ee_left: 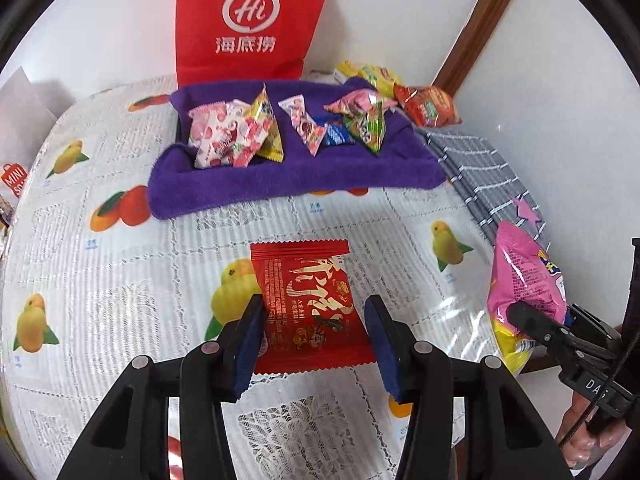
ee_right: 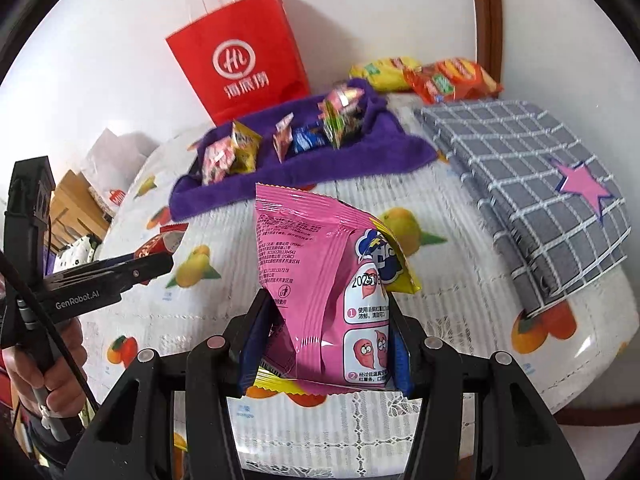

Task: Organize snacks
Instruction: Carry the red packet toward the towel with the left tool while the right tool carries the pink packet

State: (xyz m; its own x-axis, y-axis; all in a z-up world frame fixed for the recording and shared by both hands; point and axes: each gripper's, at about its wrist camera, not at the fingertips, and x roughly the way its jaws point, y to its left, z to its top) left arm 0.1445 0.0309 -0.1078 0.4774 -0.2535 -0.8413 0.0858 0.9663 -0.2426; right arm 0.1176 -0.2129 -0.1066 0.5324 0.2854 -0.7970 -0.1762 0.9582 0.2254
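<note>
left gripper (ee_left: pixel 314 338): we clamp the red packet (ee_left: pixel 308 304) clear of the table (ee_left: pixel 120 280) | right gripper (ee_right: pixel 326 332): clamped on the pink bag (ee_right: pixel 320 280) | both likely bound for purple towel (ee_left: pixel 280 176), where sorted snacks lie

Red paper bag (ee_left: pixel 248 20) against the wall; grey checked cloth (ee_right: pixel 532 168) beside purple towel (ee_left: pixel 288 176).

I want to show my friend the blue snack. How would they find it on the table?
Look for the tall red paper bag at the back of the table, then the purple towel spread in front of it. Among the small snacks on the towel, the blue packet lies right of the middle, tucked between a pink-and-white packet and a green one. It is the only blue wrapper there.
</note>
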